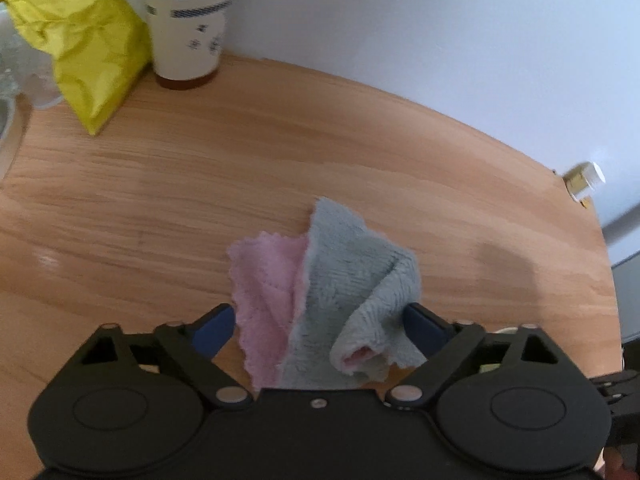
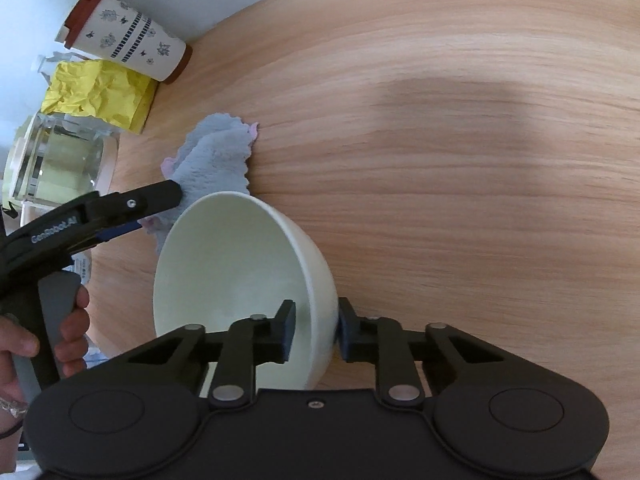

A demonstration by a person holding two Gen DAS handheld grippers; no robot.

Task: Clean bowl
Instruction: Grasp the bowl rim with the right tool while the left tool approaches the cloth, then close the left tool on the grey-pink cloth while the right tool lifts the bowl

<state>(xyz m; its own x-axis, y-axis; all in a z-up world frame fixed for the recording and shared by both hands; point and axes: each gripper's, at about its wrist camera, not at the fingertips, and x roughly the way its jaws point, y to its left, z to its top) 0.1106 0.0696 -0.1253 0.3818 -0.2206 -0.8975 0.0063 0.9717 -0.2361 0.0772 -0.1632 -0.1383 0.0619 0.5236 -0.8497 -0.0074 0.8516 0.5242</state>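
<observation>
A cream bowl (image 2: 240,276) is tilted on its side above the wooden table (image 2: 440,160). My right gripper (image 2: 316,330) is shut on its rim, one finger inside and one outside. A grey and pink cloth (image 1: 340,292) lies on the table between the wide-spread fingers of my left gripper (image 1: 320,320), which is open. In the right wrist view the cloth (image 2: 218,156) lies just behind the bowl, with the left gripper (image 2: 132,204) over its near edge.
A patterned cup with a brown base (image 1: 188,20) and a crumpled yellow bag (image 1: 80,40) stand at the back by the white wall. A glass jug (image 2: 60,160) stands left of the cloth. A small white-capped bottle (image 1: 584,180) is at the table's right edge.
</observation>
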